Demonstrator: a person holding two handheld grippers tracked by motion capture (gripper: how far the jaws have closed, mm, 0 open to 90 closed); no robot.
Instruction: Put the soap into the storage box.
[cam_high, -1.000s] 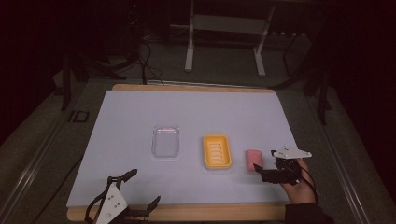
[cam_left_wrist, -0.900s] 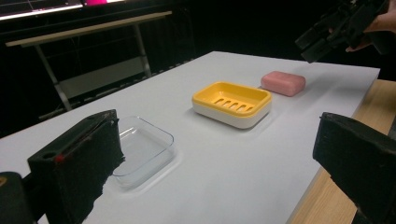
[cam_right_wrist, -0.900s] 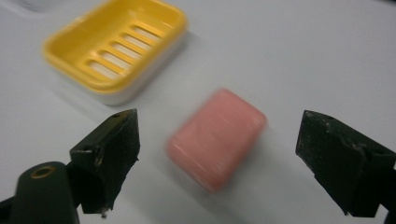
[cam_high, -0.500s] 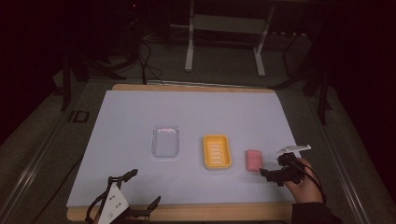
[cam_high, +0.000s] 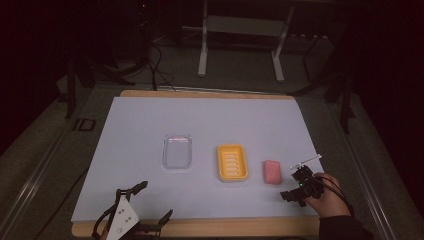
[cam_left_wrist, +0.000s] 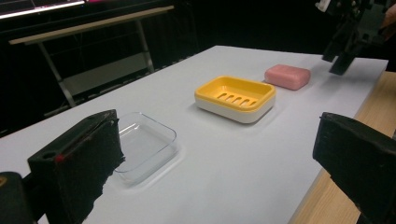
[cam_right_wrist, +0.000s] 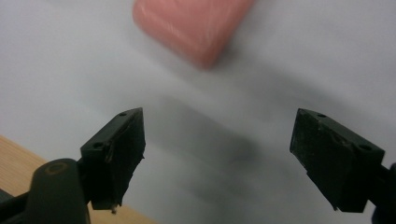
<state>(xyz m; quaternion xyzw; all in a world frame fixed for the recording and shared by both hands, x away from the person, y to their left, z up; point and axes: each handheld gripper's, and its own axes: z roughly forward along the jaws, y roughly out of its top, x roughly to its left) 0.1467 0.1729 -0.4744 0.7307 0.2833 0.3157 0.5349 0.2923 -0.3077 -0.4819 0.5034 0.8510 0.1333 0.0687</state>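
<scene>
On the white-covered surface (cam_high: 150, 125) lie three things, one of each kind: one clear plastic rectangular dish (cam_high: 177, 151), one yellow slotted soap tray on a white base (cam_high: 232, 162), and one pink rounded soap bar (cam_high: 272, 172).

The room is dark. A white sheet (cam_high: 210, 125) covers the wooden bench (cam_high: 200, 93). Behind it stand a metal frame (cam_high: 240, 45) and black cables (cam_high: 155, 65) on the grey floor (cam_high: 240, 75).

Clear dish (cam_high: 177, 151) left; soap dish (cam_high: 232, 162) middle; soap bar (cam_high: 272, 172) right.
</scene>
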